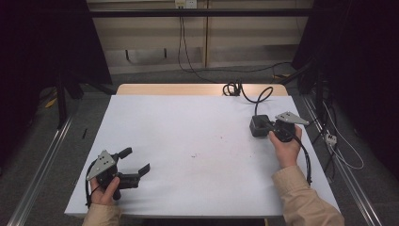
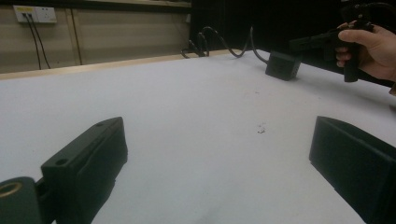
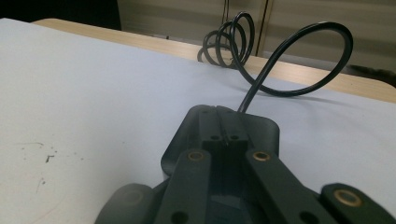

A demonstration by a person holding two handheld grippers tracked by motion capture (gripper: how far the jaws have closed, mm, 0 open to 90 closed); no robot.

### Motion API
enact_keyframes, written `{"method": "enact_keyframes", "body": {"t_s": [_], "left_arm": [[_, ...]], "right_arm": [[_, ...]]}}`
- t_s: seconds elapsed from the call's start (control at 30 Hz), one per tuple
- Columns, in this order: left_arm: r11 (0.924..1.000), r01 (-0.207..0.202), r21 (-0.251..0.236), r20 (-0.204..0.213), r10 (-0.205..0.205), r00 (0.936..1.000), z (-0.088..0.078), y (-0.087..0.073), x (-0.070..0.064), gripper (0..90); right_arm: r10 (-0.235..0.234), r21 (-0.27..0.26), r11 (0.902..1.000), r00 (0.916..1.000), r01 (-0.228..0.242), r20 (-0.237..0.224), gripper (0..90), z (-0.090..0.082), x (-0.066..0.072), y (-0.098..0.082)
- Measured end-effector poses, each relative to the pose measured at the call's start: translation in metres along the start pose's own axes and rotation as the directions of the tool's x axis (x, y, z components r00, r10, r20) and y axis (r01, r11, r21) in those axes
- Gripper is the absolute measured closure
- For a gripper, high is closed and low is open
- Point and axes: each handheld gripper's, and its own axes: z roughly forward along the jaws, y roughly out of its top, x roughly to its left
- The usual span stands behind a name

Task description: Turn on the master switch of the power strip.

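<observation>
My left gripper (image 1: 137, 160) rests at the near left of the white-covered table (image 1: 188, 136), held in a hand, with its jaws wide apart and nothing between them; in the left gripper view (image 2: 217, 154) bare white surface lies between the two black jaws. My right gripper (image 1: 269, 126) is at the right side, gripped by a hand in a beige sleeve. Its jaws are pressed together (image 3: 222, 116) with nothing between them, their tips just above a small black box (image 1: 259, 126) (image 3: 266, 133) (image 2: 282, 65). A black cable (image 1: 256, 99) (image 3: 289, 60) runs from the box.
The cable ends in a coil (image 1: 231, 88) at the table's far wooden edge (image 1: 164, 89). Small dark specks (image 2: 260, 128) mark the sheet near the middle. Metal rails (image 1: 42, 160) run along both sides of the table; loose cables lie on the floor at right (image 1: 343, 155).
</observation>
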Motion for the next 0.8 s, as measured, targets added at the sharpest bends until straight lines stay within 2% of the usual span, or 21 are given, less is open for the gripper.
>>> {"method": "enact_keyframes", "body": {"t_s": [0.47,0.8], "left_arm": [[1.0,-0.001,-0.001,-0.002,0.001,1.0,-0.0015,0.0,0.001,3.8],[1.0,-0.001,-0.001,-0.001,0.001,1.0,-0.0001,0.0001,0.0003,3.8]], "right_arm": [[0.002,-0.001,1.0,1.0,-0.002,-0.002,90.0,-0.0004,-0.001,0.0005],[-0.011,0.008,0.9999,0.9999,0.011,0.012,90.0,-0.0033,-0.0035,0.0009]]}}
